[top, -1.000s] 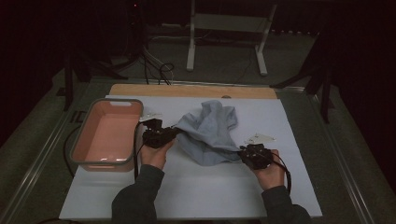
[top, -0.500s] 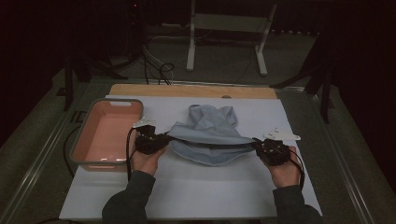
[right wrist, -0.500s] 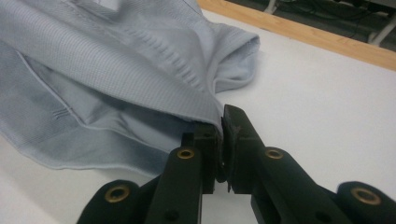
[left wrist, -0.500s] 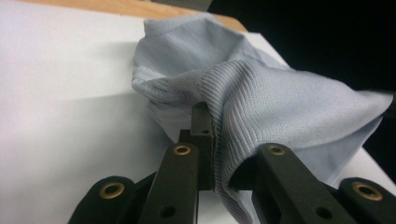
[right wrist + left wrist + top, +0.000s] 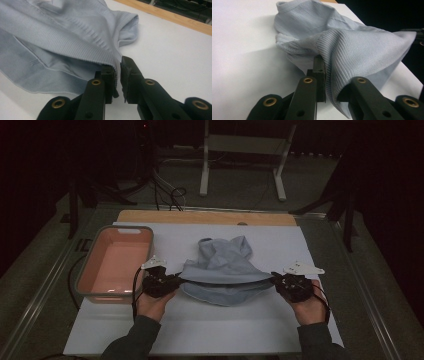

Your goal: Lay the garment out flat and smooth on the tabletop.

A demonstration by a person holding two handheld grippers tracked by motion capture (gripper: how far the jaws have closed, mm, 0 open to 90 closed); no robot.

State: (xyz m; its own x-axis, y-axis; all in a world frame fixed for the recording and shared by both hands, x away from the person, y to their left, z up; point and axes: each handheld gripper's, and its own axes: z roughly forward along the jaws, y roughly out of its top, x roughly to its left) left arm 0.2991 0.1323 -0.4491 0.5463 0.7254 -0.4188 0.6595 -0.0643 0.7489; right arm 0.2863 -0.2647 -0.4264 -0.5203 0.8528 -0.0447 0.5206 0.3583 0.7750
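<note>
Here my left gripper (image 5: 322, 75) has its jaws pinched on the ribbed hem of the pale blue garment (image 5: 222, 270), and my right gripper (image 5: 118, 72) clamps the same ribbed edge at its other end. Both sets of jaws have just eased open a touch, yet cloth sits between the pads of each. The hem is stretched between my 2 hands, low over the white sheet (image 5: 300, 240), the rest of the garment lying rumpled beyond. The pink tub (image 5: 87, 270) stands to the left. I judge this the spreading step; next I should lay the hem flat, keeping it taut.
</note>
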